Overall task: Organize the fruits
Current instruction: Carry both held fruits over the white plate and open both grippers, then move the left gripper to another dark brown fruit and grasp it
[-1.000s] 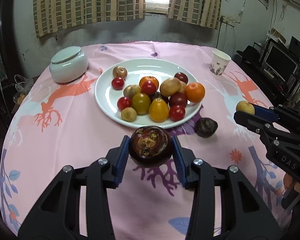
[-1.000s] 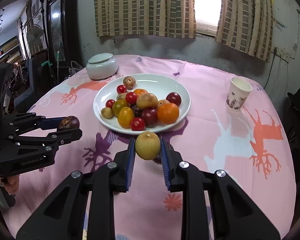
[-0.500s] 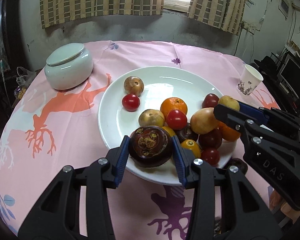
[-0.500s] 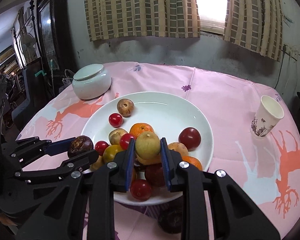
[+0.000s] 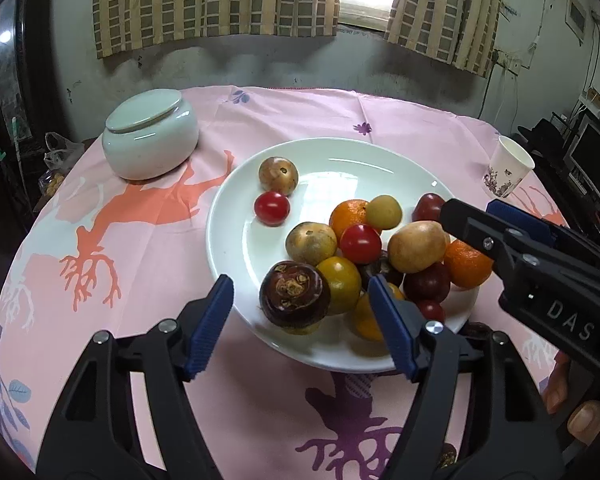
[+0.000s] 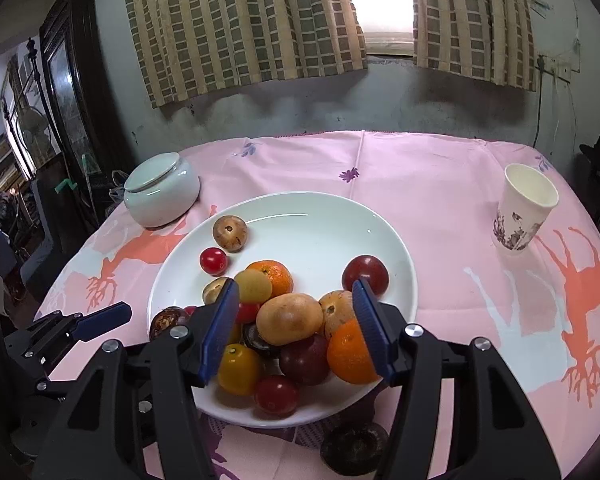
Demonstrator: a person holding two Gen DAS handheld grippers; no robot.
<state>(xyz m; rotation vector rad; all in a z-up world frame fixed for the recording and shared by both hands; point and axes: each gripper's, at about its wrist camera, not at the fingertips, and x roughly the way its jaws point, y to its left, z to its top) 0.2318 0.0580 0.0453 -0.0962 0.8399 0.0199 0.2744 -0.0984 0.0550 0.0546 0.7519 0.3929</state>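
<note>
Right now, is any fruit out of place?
Yes. One dark round fruit lies on the pink tablecloth just off the near rim of the white plate, while all the other fruit sits on the plate.

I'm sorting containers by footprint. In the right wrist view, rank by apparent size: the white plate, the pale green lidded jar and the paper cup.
1. Round white plate, clearly the largest.
2. Pale green lidded ceramic jar.
3. Floral paper cup, the smallest; it looks narrower than the jar at a similar distance.
</note>
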